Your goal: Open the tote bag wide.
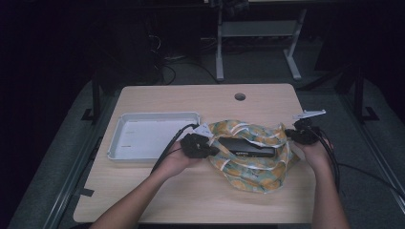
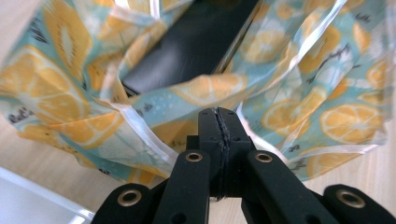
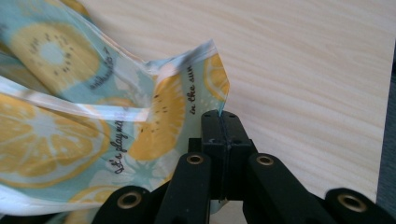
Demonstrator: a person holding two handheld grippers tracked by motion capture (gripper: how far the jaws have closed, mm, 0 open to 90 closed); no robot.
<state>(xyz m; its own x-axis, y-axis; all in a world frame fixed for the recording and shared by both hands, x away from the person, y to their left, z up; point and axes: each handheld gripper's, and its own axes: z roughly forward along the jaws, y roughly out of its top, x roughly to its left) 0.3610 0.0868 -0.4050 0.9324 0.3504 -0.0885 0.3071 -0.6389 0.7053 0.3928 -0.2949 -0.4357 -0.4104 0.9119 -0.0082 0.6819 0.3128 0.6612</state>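
A lemon-print plastic bag (image 1: 253, 160) lies crumpled on the wooden tabletop (image 1: 191, 98), just to the right of a white tray (image 1: 143, 138), with its mouth spread wide. Inside the bag, near its middle, rests a flat black box (image 1: 250, 147), also visible through the opening in the left gripper view (image 2: 196, 42). The left tongs (image 2: 219, 122) are clenched on the bag's near rim at the side closest to the tray, the film pinched between the jaws. The right tongs (image 3: 219, 122) are clenched on a corner of the bag's rim at the side farthest from the tray.
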